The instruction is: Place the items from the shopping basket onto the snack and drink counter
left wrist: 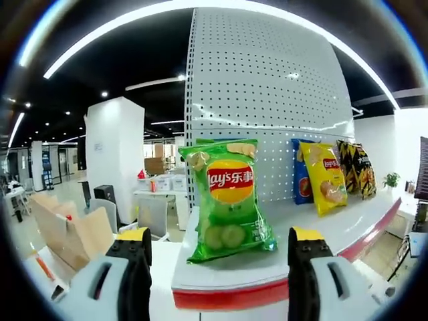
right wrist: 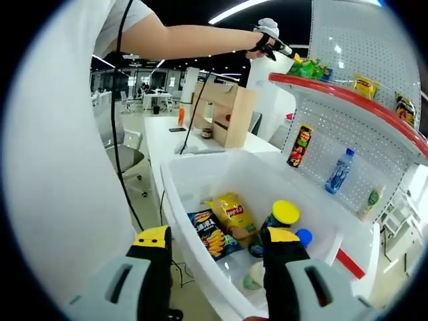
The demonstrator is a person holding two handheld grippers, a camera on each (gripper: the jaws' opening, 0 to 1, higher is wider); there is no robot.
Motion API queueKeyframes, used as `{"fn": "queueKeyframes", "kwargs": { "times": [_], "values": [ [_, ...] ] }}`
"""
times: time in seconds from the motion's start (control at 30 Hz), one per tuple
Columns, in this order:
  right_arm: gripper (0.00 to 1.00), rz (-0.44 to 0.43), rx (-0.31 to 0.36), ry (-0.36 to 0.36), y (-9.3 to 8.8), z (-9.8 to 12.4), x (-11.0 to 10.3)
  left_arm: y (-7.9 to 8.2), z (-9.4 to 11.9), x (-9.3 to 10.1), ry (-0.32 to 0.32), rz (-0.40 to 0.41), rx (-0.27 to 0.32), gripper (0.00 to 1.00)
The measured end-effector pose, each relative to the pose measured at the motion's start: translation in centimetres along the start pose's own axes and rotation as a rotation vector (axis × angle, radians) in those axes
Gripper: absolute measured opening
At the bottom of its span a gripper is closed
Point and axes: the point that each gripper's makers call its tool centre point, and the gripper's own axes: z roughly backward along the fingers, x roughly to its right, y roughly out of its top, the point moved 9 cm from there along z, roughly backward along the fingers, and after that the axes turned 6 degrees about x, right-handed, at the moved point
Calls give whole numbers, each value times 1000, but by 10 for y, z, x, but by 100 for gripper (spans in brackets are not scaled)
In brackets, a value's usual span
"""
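In the right gripper view, the right tongs point(right wrist: 215, 242) cover part of the canister with the yellow lid point(right wrist: 283, 213) and the blue-capped bottle point(right wrist: 304, 236) in the white basket point(right wrist: 175, 194). The basket's near corner is cut off by the bottom edge. Labels on the lower-shelf bottles point(right wrist: 340, 171) are too small to read.

In the left gripper view, the dark chip bags point(left wrist: 356, 168) overlap, with blurred print.
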Motion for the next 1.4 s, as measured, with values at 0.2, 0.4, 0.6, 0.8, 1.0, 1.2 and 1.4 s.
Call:
{"fn": "queueKeyframes", "kwargs": {
  "times": [0.2,0.4,0.6,0.8,1.0,1.2,1.4],
  "values": [
    [55,8,-1,23,0,2,-10,2,32,2,-46,-10,13,84],
    [55,26,3,46,5,0,-15,5,65,-2,-82,-46,30,84],
    [55,49,14,75,12,-3,-18,11,95,-6,-126,-47,58,84],
    [55,60,-3,97,10,-1,-18,12,127,2,-241,-53,56,83],
    [55,70,0,102,14,0,-16,1,162,14,-336,-136,22,82],
    [55,76,1,108,18,-4,-12,-15,194,23,-416,-191,6,81],
    [55,85,-15,122,19,-9,-7,-29,222,29,-469,-279,-34,81]
  ]
}}
